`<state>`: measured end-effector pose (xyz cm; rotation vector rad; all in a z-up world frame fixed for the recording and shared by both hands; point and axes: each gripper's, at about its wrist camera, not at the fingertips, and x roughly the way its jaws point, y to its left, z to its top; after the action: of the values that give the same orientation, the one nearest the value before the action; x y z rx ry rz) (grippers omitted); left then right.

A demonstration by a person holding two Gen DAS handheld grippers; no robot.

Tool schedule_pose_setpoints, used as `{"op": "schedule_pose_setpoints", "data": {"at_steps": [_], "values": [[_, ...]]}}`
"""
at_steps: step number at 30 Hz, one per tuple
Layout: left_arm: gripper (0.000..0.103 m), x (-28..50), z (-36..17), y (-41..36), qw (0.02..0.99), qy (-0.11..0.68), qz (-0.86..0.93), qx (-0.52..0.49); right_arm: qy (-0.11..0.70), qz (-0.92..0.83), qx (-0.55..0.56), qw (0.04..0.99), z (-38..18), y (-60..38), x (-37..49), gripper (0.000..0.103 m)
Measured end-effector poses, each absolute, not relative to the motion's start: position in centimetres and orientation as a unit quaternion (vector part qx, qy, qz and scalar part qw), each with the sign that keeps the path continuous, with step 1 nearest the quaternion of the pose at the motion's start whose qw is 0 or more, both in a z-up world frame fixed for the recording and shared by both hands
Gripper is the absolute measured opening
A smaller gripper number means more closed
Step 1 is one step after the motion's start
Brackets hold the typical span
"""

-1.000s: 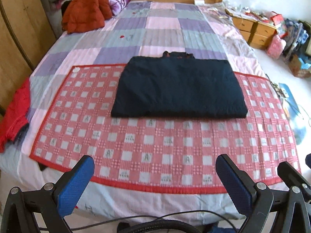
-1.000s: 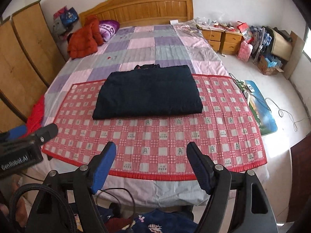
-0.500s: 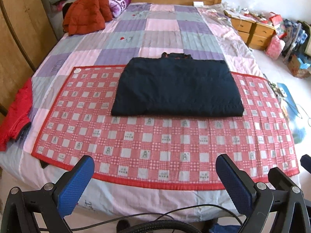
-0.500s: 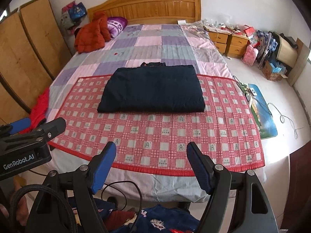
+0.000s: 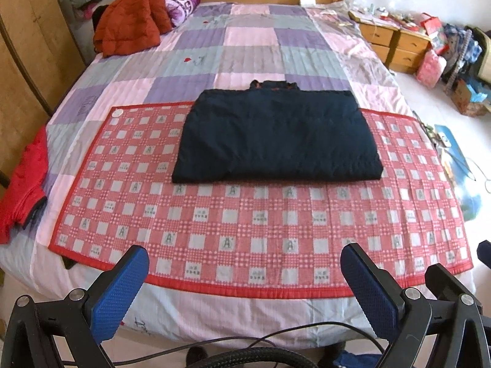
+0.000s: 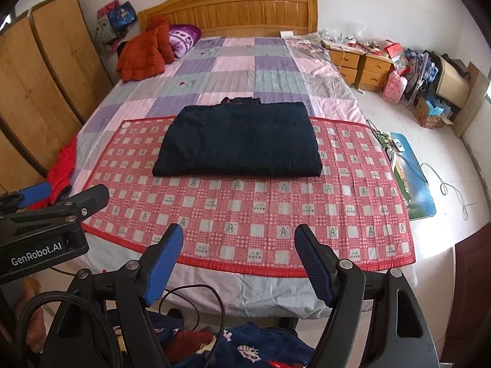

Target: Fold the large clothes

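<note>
Dark navy quilted jacket (image 5: 276, 136) sits folded on the red checked mat (image 5: 245, 233); left tongs (image 5: 242, 271) and right tongs (image 6: 237, 253) both wide open, empty

Red garment (image 5: 21, 181) cut off at left edge; nightstand (image 6: 362, 64) clutter too small to identify.

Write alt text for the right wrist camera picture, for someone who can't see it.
A folded dark jacket lies on a red checked mat across a bed. The right gripper hangs open and empty over the near edge, with the left gripper partly in view beside it.
</note>
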<state>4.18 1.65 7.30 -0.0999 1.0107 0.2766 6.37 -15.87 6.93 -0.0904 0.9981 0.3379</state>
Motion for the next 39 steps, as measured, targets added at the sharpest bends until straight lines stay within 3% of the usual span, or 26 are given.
{"op": "schedule_pose_setpoints", "data": {"at_steps": [39], "values": [[0.103,3.6,7.1,0.7,0.863,0.489,0.121,-0.047,0.479,0.149,-0.032,0.864,7.1,-16.3,5.8,0.079]]}}
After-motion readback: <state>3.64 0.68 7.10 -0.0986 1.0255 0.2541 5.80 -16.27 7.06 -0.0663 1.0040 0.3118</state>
